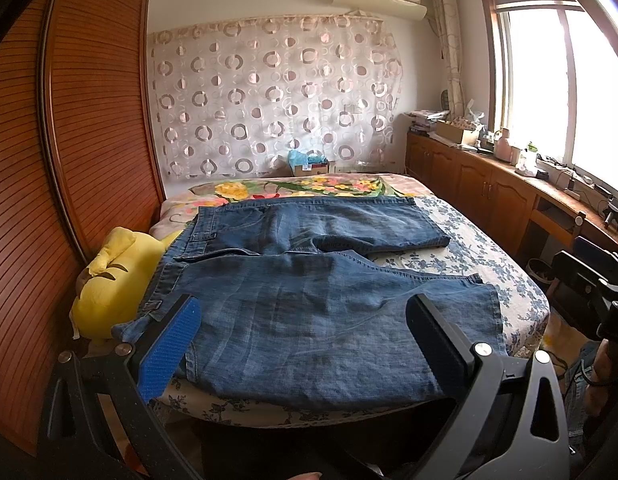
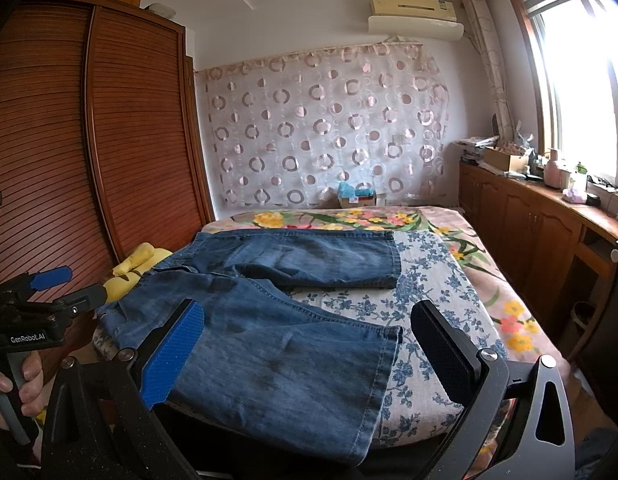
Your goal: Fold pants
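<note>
Left wrist: left tongs (image 1: 305,340) wide open, empty | right tongs (image 2: 309,346) likewise, above pants (image 2: 277,320)

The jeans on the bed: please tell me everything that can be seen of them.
The jeans are blue denim, faded in places, and look short-legged. They lie spread flat and unfolded on the bed, over its floral cover, waistband toward the wardrobe side, legs apart toward the window side. The near leg overhangs the bed's front edge. A yellow pillow lies by the waistband. Both hand-held grippers, left and right, are open and grip nothing.
</note>
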`<state>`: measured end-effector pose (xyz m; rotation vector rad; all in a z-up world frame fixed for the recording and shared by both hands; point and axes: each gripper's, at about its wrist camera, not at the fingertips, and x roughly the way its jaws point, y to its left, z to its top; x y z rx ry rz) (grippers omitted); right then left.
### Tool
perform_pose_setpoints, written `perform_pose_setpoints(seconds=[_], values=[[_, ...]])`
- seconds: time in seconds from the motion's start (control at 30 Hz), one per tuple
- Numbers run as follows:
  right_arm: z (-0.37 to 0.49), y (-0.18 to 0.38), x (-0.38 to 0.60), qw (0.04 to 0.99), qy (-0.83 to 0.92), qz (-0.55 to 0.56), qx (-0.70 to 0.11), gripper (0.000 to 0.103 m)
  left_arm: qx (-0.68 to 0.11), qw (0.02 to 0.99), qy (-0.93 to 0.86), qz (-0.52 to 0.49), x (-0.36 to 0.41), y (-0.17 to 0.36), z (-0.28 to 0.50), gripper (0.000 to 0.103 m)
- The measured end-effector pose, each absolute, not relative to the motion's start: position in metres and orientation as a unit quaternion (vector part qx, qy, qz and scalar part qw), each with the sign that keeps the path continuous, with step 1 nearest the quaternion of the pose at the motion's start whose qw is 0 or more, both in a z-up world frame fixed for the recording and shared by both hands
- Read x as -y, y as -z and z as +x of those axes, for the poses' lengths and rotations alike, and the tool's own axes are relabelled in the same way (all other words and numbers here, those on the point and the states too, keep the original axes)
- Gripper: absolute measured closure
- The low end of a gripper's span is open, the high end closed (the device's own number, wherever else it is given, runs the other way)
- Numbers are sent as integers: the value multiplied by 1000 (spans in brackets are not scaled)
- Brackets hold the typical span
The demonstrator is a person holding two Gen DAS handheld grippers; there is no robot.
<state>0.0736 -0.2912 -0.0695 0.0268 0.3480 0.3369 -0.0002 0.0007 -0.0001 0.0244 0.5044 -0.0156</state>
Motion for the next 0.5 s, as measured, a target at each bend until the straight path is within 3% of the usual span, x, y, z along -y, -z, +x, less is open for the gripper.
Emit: perform_pose_setpoints(seconds=[0.5], values=[[74, 69, 290, 971, -168, 13, -171, 0, -249, 968, 8, 12, 5, 2, -1, 1]])
